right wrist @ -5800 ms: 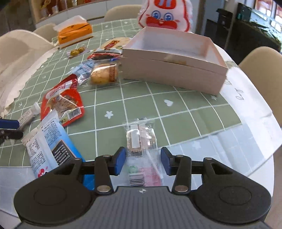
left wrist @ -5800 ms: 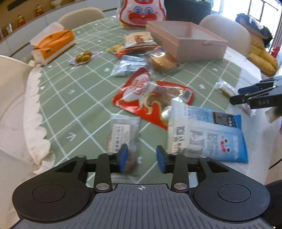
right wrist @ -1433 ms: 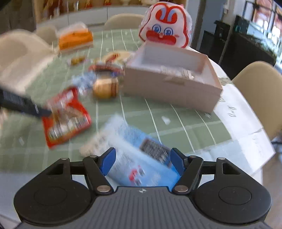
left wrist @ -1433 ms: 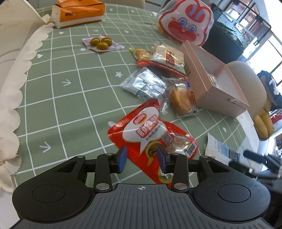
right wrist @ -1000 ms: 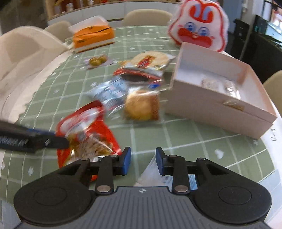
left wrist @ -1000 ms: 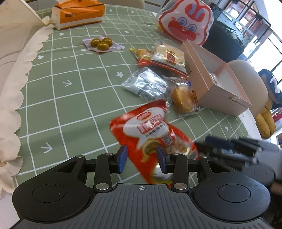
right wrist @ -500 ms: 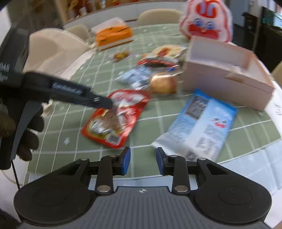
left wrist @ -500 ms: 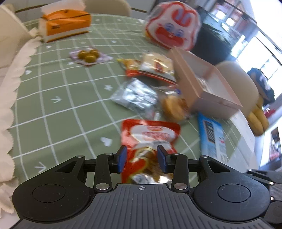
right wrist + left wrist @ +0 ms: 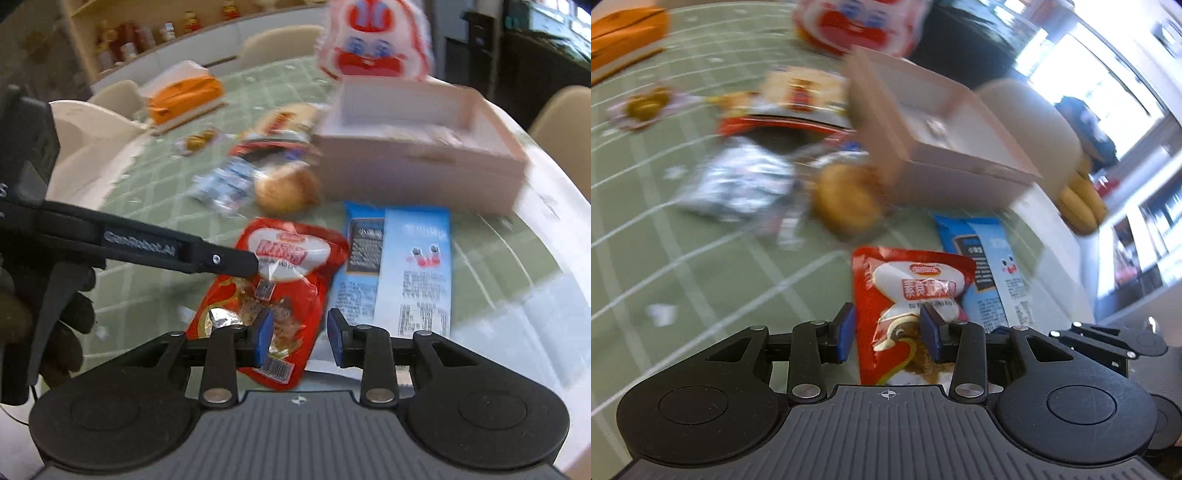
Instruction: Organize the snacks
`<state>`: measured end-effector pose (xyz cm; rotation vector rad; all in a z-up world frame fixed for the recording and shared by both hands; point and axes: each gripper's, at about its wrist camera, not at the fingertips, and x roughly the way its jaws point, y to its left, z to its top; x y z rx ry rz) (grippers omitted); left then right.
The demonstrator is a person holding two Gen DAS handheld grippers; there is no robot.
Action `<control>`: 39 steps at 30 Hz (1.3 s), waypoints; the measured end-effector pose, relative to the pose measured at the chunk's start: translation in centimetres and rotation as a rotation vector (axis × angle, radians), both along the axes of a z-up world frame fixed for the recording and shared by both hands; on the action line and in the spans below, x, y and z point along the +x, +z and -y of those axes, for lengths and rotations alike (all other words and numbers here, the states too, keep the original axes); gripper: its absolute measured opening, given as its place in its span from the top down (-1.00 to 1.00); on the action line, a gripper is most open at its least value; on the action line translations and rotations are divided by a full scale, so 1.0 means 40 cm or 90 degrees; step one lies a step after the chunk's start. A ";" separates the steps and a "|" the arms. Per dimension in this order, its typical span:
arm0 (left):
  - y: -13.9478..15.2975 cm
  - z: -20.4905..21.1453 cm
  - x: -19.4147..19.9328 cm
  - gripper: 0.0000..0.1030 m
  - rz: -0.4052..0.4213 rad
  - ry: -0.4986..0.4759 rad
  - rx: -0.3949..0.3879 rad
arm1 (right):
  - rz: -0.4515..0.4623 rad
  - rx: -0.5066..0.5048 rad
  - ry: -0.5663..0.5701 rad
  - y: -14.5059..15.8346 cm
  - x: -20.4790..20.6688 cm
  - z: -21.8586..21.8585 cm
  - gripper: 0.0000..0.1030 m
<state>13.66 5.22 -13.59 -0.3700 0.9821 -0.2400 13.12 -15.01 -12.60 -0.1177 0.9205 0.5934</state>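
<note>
A red snack packet (image 9: 912,280) sits between the blue pads of my left gripper (image 9: 888,334), which is shut on its lower half. It stays sharp while the table behind blurs. In the right wrist view the same red packet (image 9: 284,258) lies next to a blue and white packet (image 9: 410,266), with the left gripper's finger (image 9: 221,260) across its top. My right gripper (image 9: 299,338) hovers over the packet's lower end, shut, gripping nothing. The open pink box (image 9: 417,170) stands behind both packets, small wrapped items blurred inside.
A wrapped bun (image 9: 288,190), a silver packet (image 9: 738,181) and a red-edged bread packet (image 9: 798,92) lie left of the box (image 9: 945,166). A rabbit-face bag (image 9: 373,40) stands behind it, an orange tissue box (image 9: 184,92) far left. The table edge runs right of the blue packet (image 9: 990,266).
My left gripper has swung right with the red packet, which now lies beside the blue packet, nearer the box. The right gripper has come closer over both packets.
</note>
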 end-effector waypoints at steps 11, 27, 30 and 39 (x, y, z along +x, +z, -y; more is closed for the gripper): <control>-0.027 0.025 0.008 0.13 0.038 -0.022 -0.058 | 0.041 -0.032 -0.031 -0.012 -0.016 0.050 0.39; 0.150 0.187 -0.007 0.07 0.078 -0.135 -0.061 | 0.004 0.086 -0.074 0.002 -0.034 0.163 0.44; 0.170 0.230 0.000 0.09 0.080 -0.172 -0.064 | 0.007 0.092 -0.100 0.008 -0.041 0.203 0.44; 0.121 0.318 0.021 -0.07 0.061 -0.202 0.025 | -0.006 0.102 -0.157 -0.017 -0.024 0.264 0.44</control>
